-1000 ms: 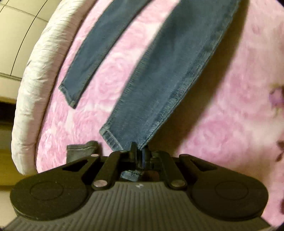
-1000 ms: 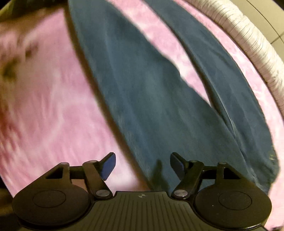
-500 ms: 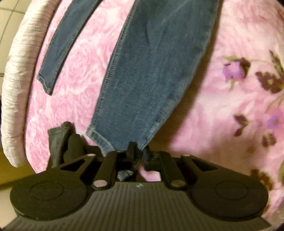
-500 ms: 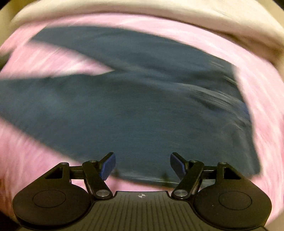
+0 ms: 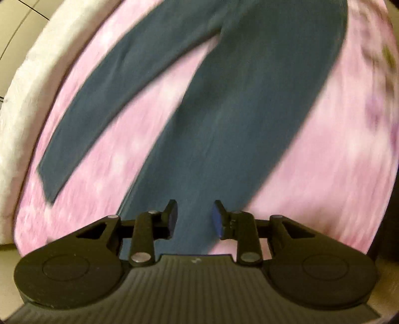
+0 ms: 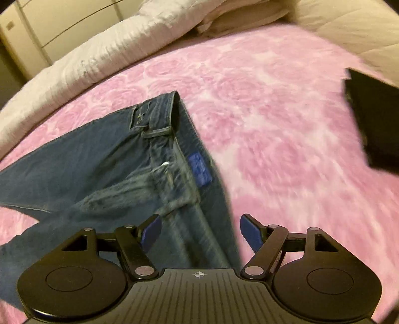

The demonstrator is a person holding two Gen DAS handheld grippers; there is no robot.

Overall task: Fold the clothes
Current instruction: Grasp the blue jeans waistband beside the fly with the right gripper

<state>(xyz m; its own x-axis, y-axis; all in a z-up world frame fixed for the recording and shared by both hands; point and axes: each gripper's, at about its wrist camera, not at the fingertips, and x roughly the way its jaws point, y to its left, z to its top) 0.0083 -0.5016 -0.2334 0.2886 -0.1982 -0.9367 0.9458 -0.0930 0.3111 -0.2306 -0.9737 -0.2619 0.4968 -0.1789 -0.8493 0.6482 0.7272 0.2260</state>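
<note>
Blue jeans (image 5: pixel 224 119) lie spread on a pink rose-print blanket (image 5: pixel 324 154), legs apart in a V. In the left wrist view my left gripper (image 5: pixel 194 219) hovers open over the lower end of the right-hand leg, nothing between its blue pads. The other leg (image 5: pixel 104 104) runs off to the left. In the right wrist view the jeans' waistband (image 6: pixel 159 119) with its belt loops and a blue label (image 6: pixel 200 169) lies ahead. My right gripper (image 6: pixel 199 231) is open above the waist edge, holding nothing.
A white quilted duvet edge (image 5: pixel 30 82) borders the blanket (image 6: pixel 286 124) on the left. Pale bedding (image 6: pixel 119 49) and a beige cover (image 6: pixel 349 30) lie at the far side. A black flat object (image 6: pixel 376 124) rests at the right. Cream cabinets (image 6: pixel 49 22) stand beyond.
My left gripper has let go of the trouser hem and now stands open above the leg. My right gripper, open throughout, has swung round to face the waistband.
</note>
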